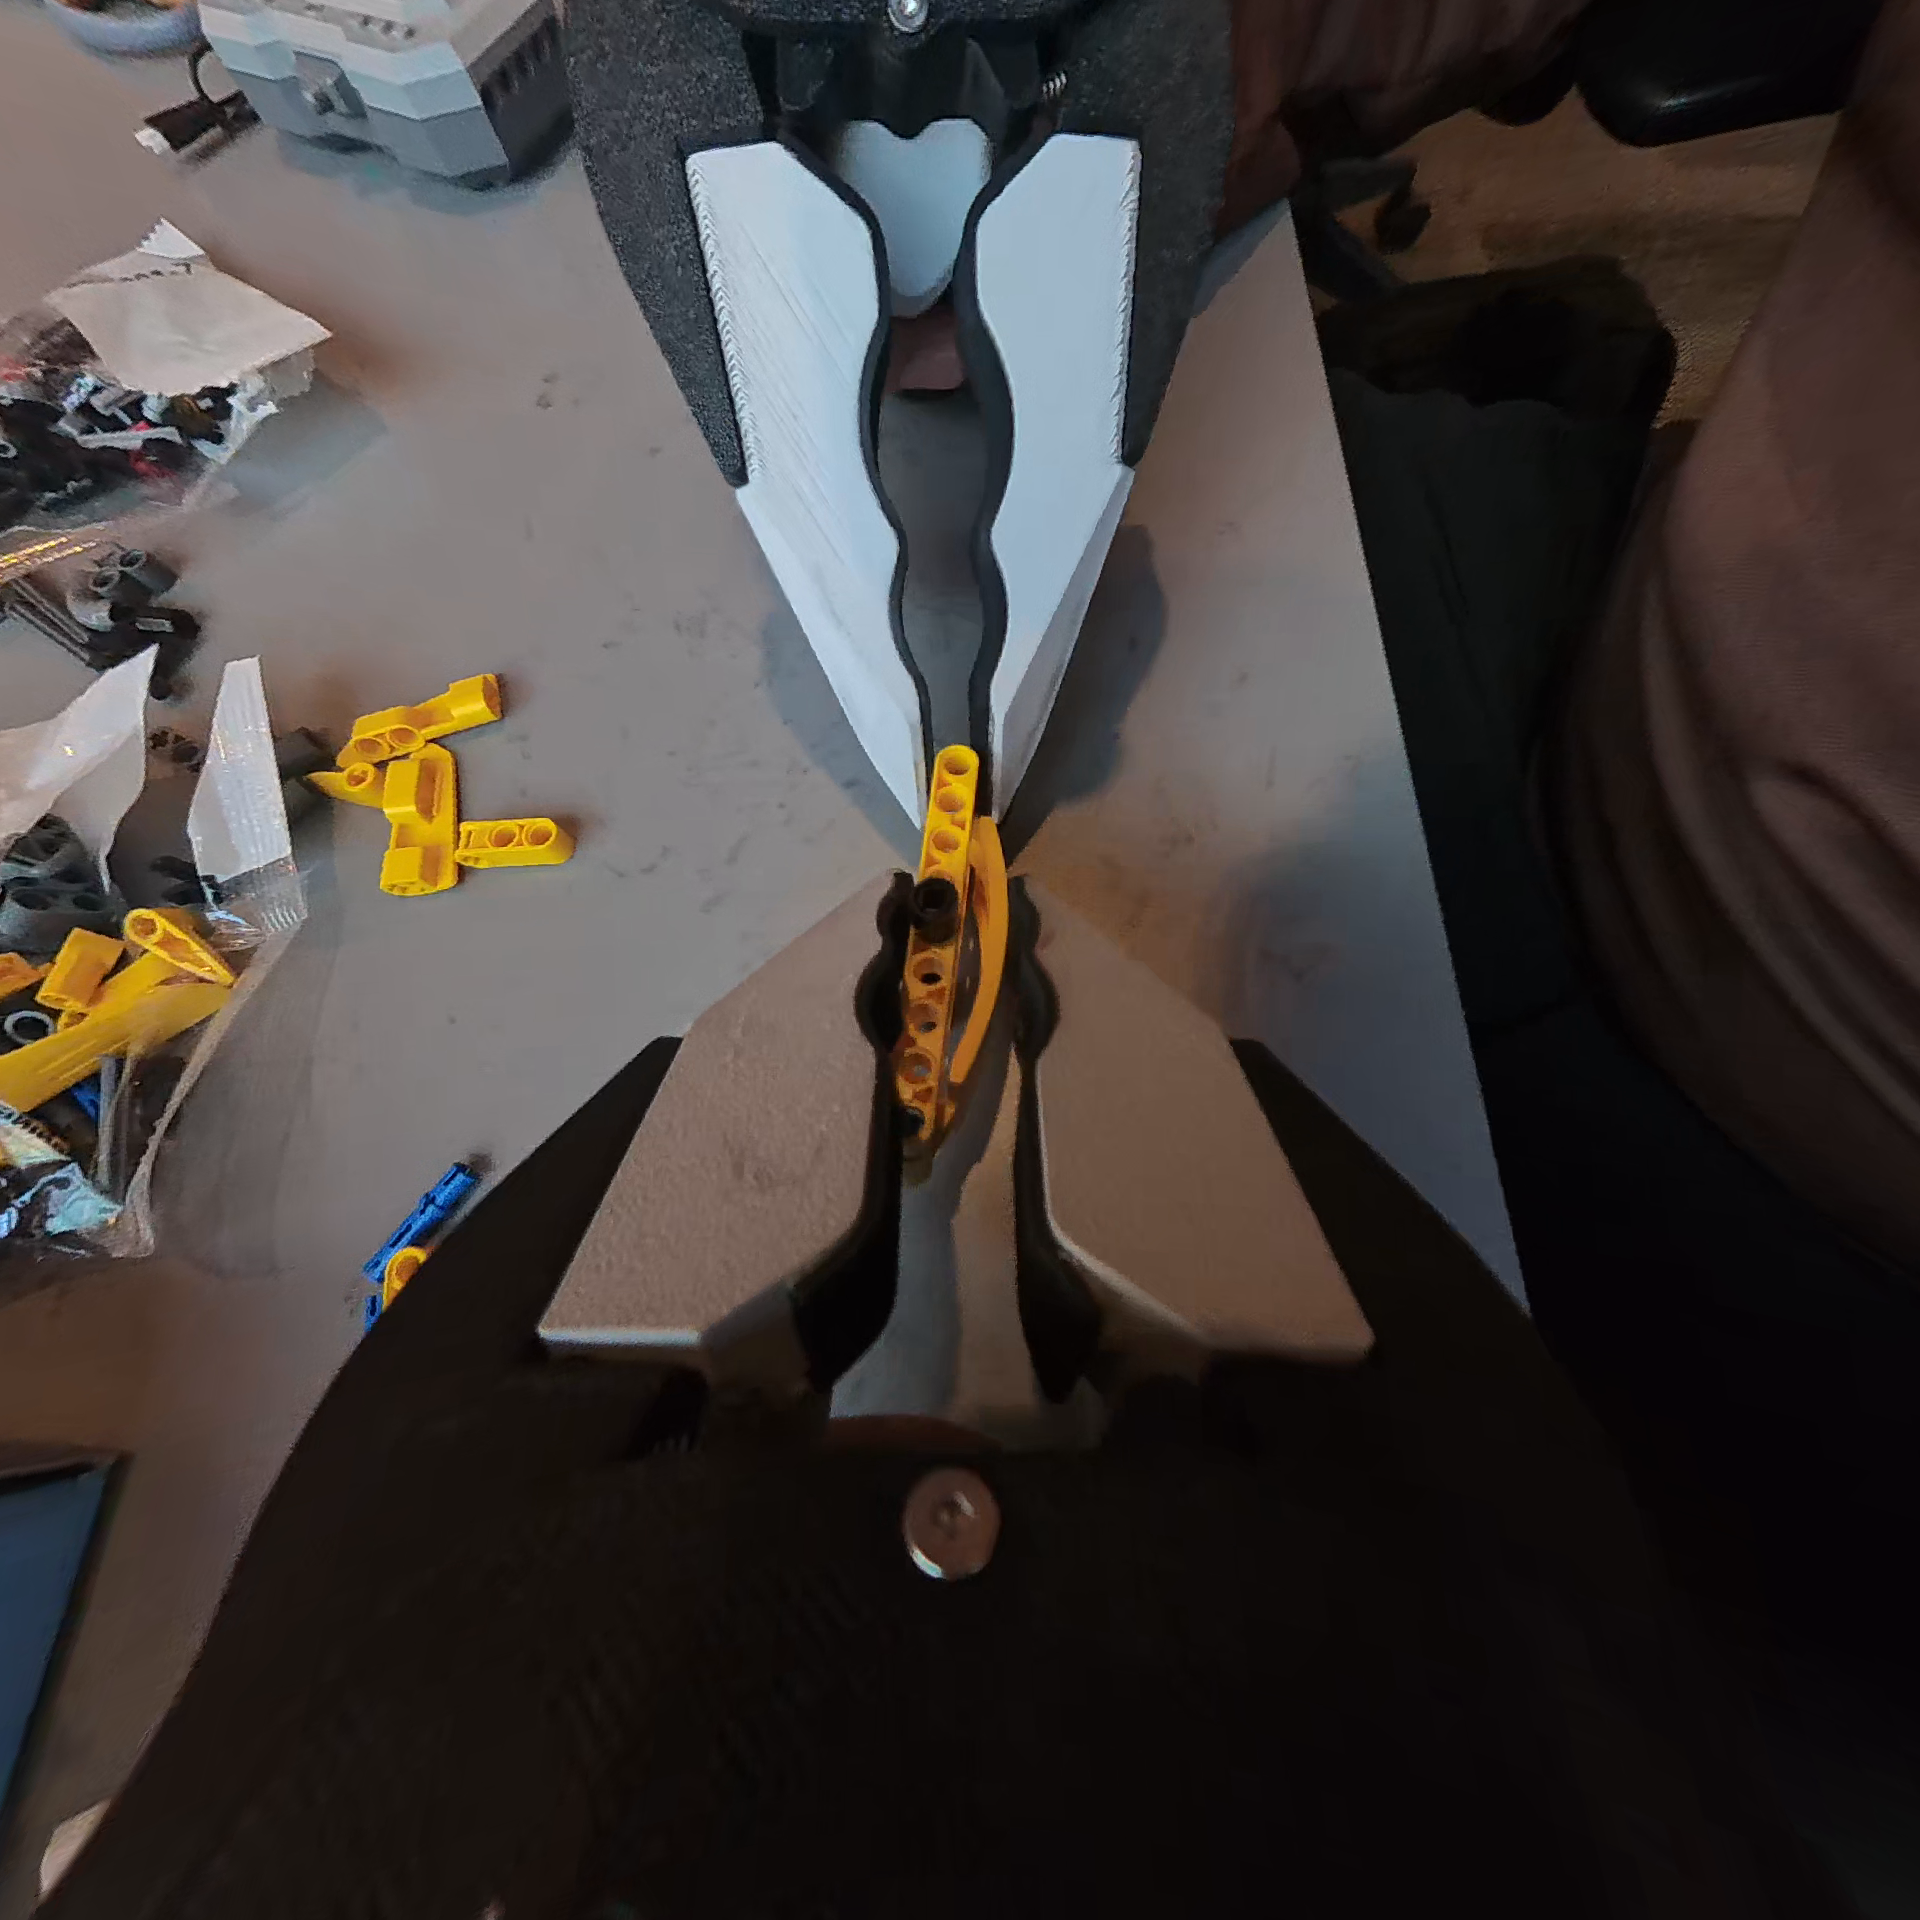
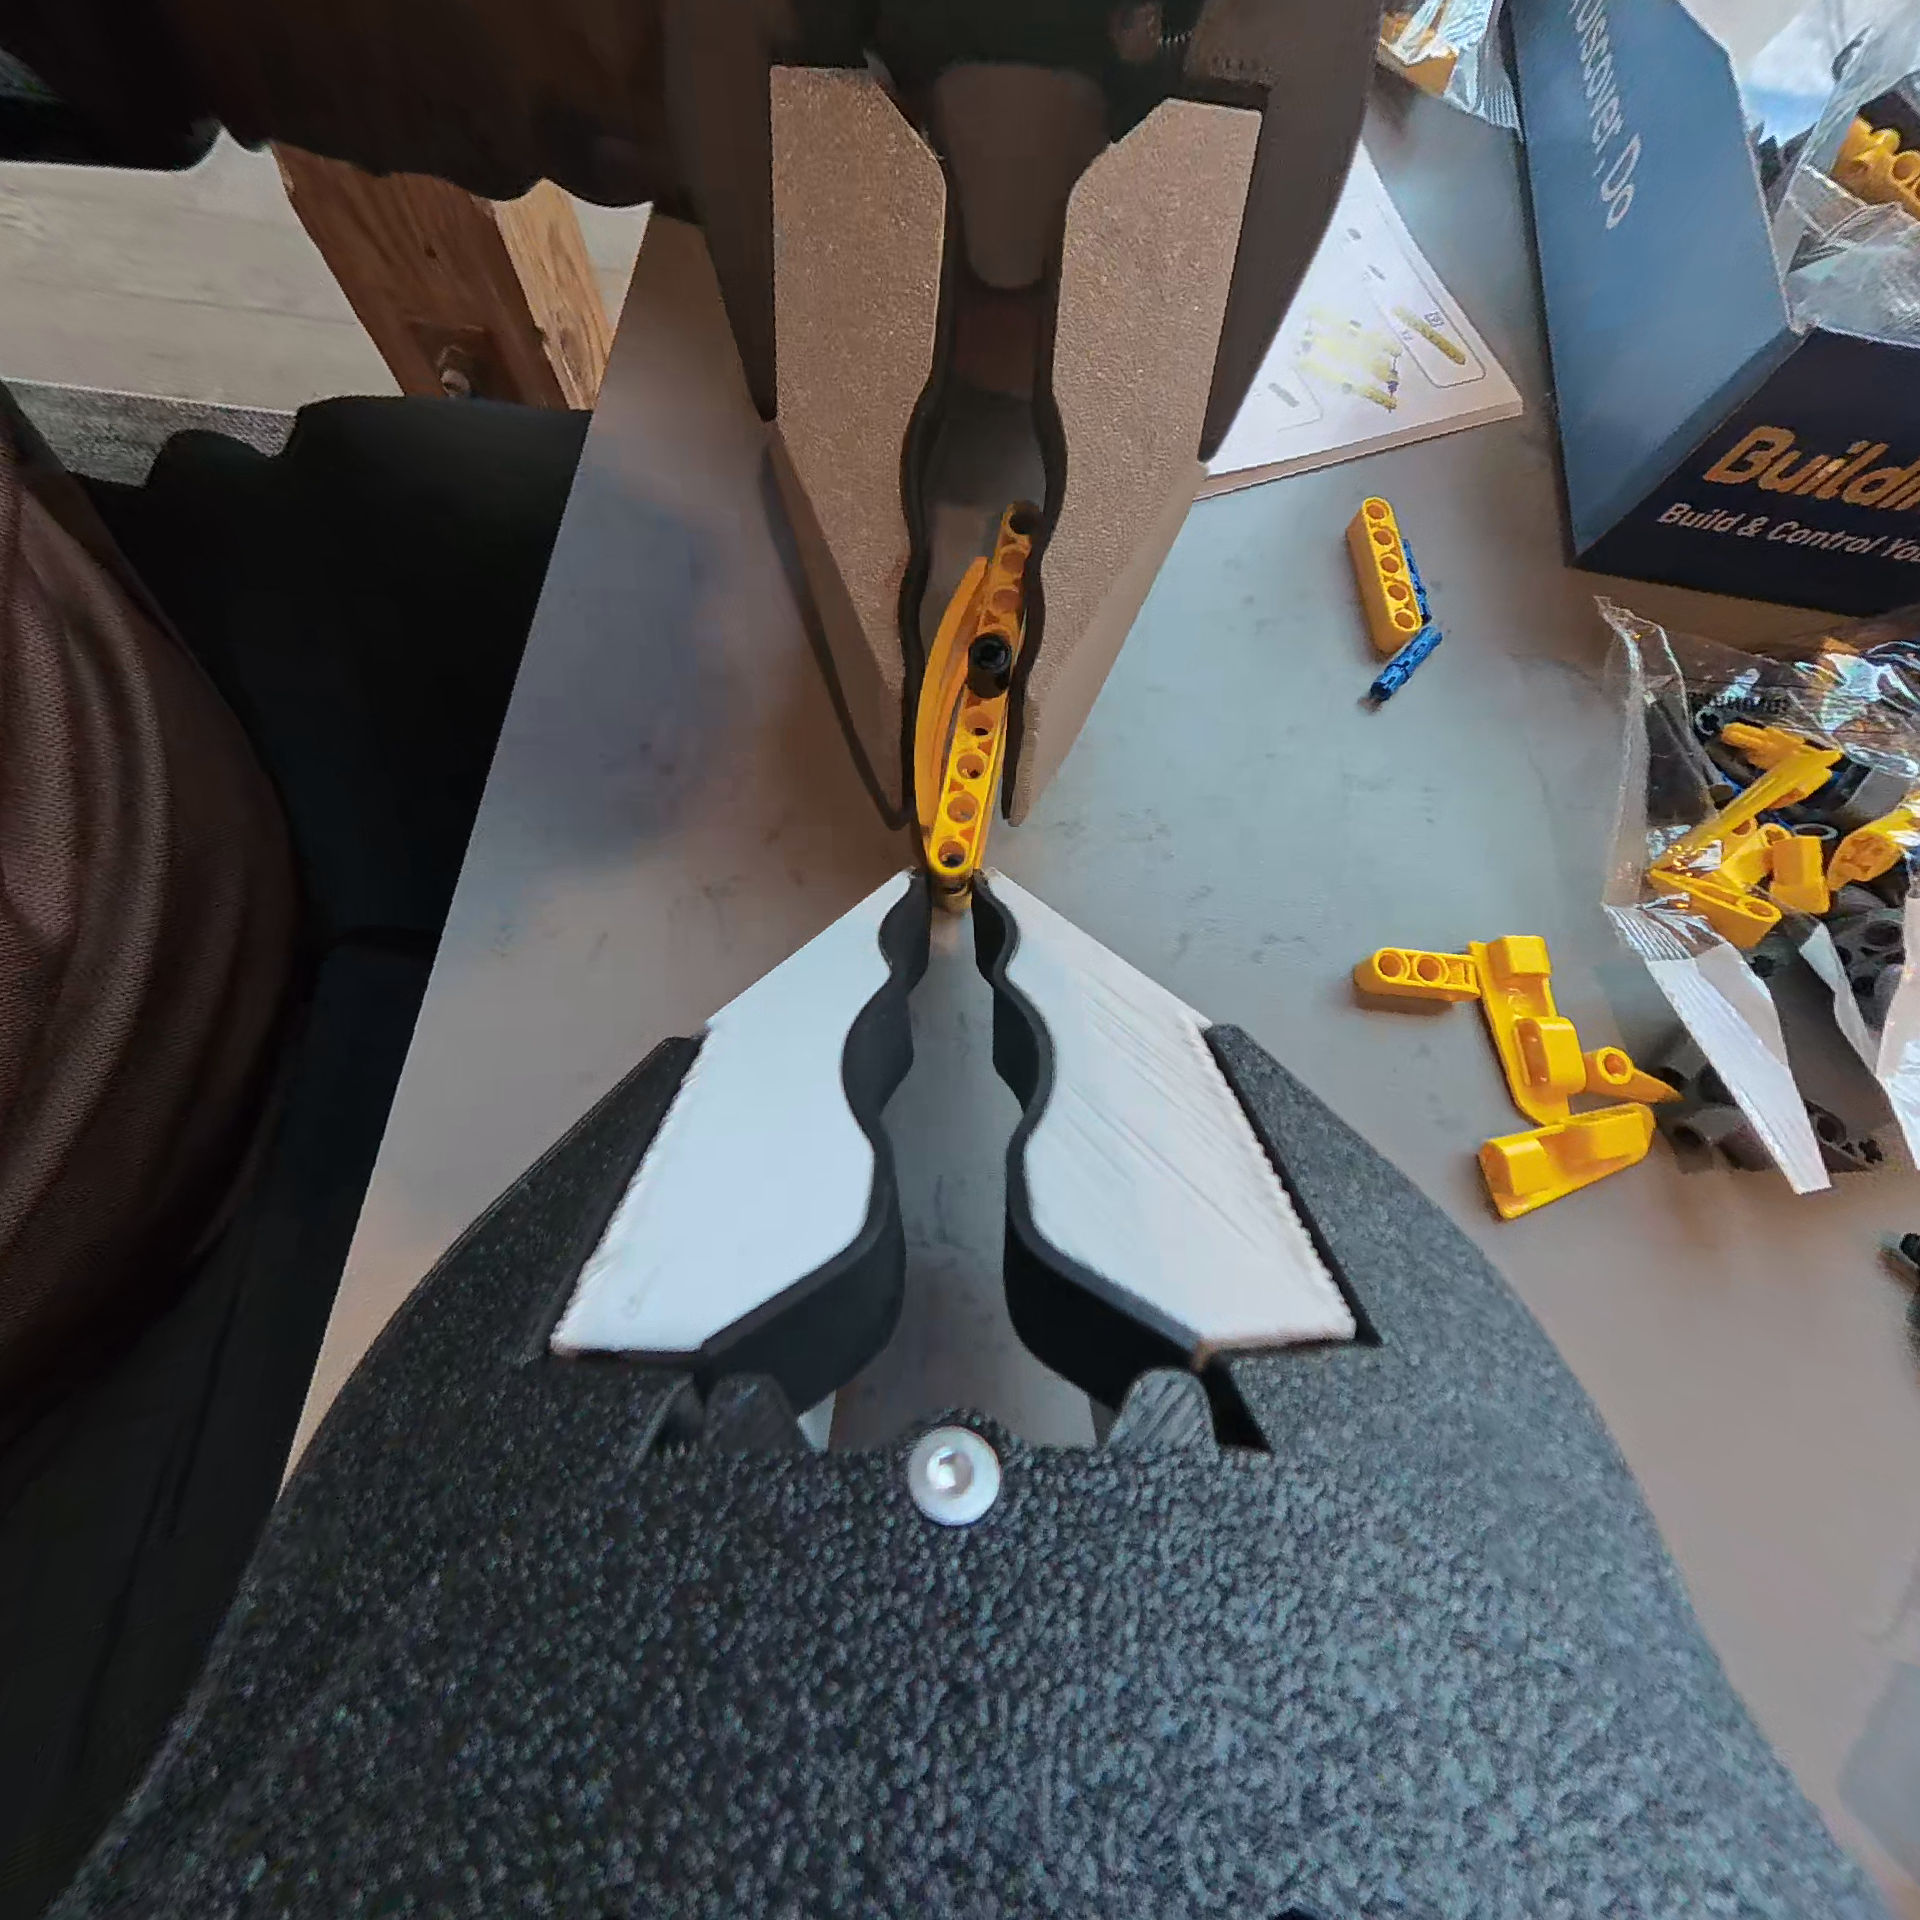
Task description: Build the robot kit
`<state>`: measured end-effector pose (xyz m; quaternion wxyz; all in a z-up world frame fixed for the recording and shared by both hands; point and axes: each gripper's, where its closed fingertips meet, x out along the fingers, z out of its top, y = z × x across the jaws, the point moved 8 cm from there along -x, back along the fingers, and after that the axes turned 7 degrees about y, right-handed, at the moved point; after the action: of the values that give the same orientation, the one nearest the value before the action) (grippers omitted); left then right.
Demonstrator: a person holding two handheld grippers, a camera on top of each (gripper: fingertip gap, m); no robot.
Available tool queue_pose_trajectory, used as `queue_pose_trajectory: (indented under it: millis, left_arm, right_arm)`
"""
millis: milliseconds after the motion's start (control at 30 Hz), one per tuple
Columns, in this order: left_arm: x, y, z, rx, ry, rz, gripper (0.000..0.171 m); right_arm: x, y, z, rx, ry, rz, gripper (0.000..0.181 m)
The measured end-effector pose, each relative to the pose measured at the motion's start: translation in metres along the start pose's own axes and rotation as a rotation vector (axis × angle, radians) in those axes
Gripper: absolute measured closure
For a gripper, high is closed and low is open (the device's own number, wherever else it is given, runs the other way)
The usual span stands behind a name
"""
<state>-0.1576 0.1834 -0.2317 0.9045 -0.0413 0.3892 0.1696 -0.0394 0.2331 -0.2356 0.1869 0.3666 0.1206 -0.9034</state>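
In the left wrist view the left gripper (image 1: 956, 914), with tan fingers lined in black, is closed on a yellow holed beam (image 1: 940, 935) that has a curved yellow piece and a black pin (image 1: 932, 899) fixed to it; the grip lies along the beam's lower half, which leaves the far end free for the right gripper (image 1: 958, 790), whose white fingers are pinched on that end from the opposite side. The assembly hangs above the grey tabletop (image 1: 644, 582) near its right edge, close to the seated person. A cluster of loose yellow parts (image 1: 436, 790) lies toward the left edge beside torn plastic bags (image 1: 104, 997). In the right wrist view the right gripper (image 2: 951, 883) clamps only the beam's (image 2: 971, 748) nearest tip, so both tools steady one piece, with the left gripper (image 2: 961, 810) opposite. A short yellow beam (image 2: 1387, 577), a dark box (image 2: 1683, 343) and an instruction sheet (image 2: 1361, 343) lie toward the far right corner.
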Motion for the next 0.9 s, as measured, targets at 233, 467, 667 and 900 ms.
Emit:
queue_pose_trajectory:
  millis: [233, 467, 667, 900]
  left_arm:
    - [0.001, 0.007, 0.000, -0.067, 0.000, 0.010, 0.158]
    - [0.002, 0.009, 0.001, -0.084, 0.000, 0.015, 0.158]
    - [0.002, 0.009, 0.001, -0.088, 0.001, 0.004, 0.159]
    - [0.002, 0.010, 0.000, -0.093, 0.000, 0.005, 0.158]
  right_arm:
    - [-0.023, -0.007, -0.002, 0.024, -0.136, -0.041, 0.181]
    - [-0.048, -0.013, 0.017, 0.053, -0.360, -0.120, 0.181]
    - [-0.017, -0.014, 0.001, 0.047, -0.086, -0.090, 0.181]
    - [-0.028, -0.008, 0.009, 0.001, -0.186, -0.082, 0.181]
